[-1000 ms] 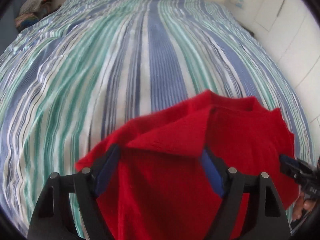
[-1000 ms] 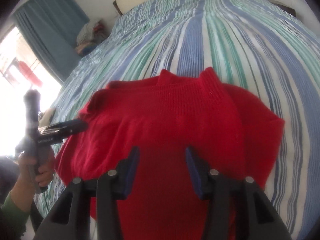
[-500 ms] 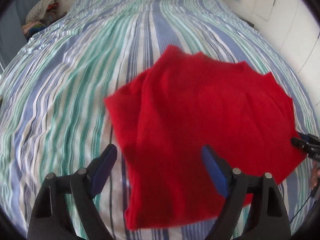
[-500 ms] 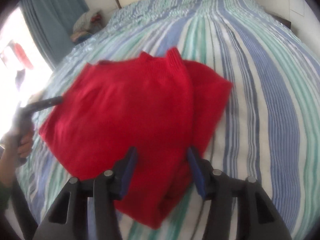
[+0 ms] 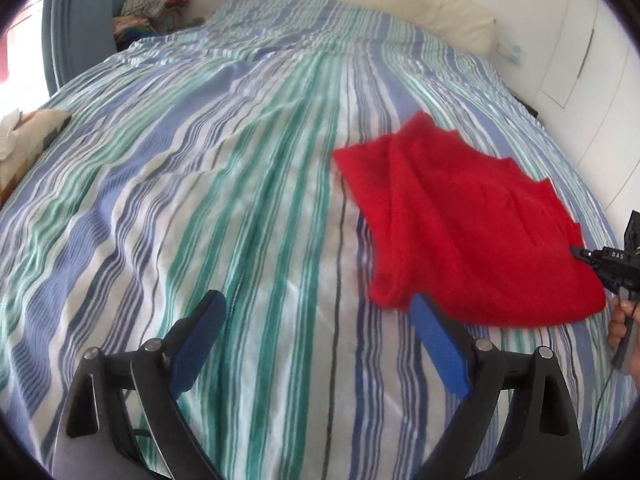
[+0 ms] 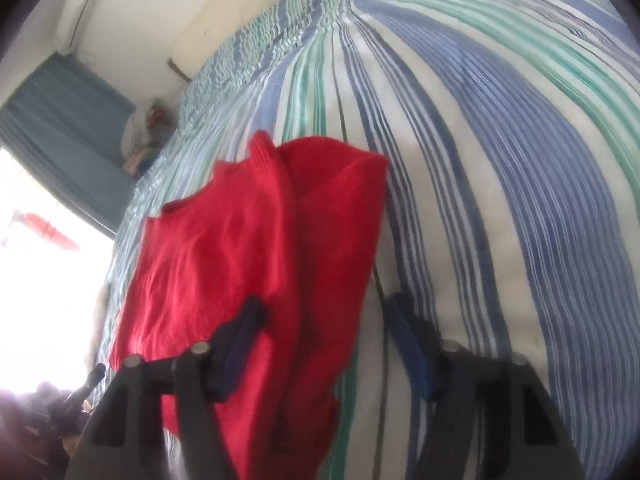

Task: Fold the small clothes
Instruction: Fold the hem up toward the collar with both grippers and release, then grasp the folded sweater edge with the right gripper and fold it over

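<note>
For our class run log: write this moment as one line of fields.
task: fold small clothes | red sweater: folded, lying on striped bed | left gripper: open, empty | right gripper: open, over sweater edge

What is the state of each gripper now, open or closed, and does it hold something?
Left gripper: jaws open, holding nothing, above the striped bedcover.
Right gripper: jaws open, not closed on the red sweater lying under them.

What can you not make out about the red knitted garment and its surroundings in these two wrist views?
- Red knitted garment: its near end in the right wrist view is covered by the right gripper and smeared by blur.
- Bundle of clothes beyond the striped bedsheet: too small to identify.
- Window area, right wrist view: washed out by glare.
</note>
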Available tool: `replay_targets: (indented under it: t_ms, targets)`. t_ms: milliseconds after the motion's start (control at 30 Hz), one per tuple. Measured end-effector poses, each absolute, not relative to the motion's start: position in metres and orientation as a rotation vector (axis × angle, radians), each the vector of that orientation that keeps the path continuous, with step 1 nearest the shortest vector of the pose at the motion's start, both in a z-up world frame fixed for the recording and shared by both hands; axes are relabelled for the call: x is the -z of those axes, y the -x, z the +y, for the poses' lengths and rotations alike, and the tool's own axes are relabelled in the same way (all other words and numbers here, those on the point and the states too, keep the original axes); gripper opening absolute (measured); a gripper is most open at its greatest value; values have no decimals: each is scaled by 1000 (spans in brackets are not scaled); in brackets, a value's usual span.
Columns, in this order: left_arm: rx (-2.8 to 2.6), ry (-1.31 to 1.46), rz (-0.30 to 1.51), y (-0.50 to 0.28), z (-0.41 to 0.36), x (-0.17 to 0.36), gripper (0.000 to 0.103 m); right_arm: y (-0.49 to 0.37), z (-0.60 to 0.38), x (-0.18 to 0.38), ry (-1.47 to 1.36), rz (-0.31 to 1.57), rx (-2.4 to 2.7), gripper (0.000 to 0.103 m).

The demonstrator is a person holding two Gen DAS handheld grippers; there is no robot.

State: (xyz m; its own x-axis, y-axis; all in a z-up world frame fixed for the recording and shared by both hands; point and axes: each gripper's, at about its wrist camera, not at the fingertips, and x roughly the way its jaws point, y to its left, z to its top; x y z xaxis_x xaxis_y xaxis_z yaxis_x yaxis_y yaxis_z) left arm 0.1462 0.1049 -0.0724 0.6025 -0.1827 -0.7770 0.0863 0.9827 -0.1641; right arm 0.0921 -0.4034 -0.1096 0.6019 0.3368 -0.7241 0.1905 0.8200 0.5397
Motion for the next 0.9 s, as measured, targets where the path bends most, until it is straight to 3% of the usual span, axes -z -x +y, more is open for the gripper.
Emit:
replay_targets:
  t_ms: [33, 167, 333, 533, 633, 667, 733, 900]
  targets:
    - [161, 145, 911, -146, 112, 72, 94, -96, -404, 105, -654, 943, -94, 10]
    - [148, 214, 889, -150, 127, 64, 94, -108, -372, 42, -620, 858, -106, 10]
    - [123, 252, 862, -153, 141, 58, 94, -154, -260, -28, -473, 850, -283, 10]
    - [43, 281, 866, -159, 165, 66, 94, -198, -134, -6, -361, 920, -386, 11]
    - [26, 315, 882, -162, 175, 71, 94, -210, -112, 34, -531, 969, -441, 19]
    - [21, 324, 886, -163, 177, 71, 94, -209, -109, 47, -627, 1001, -490, 38]
    - [22, 347, 890, -162, 182, 71, 94, -210, -106, 65, -767, 1051, -543, 57]
    - [53, 399, 885, -160, 187, 64, 94, -189, -133, 20, -706, 914, -637, 57]
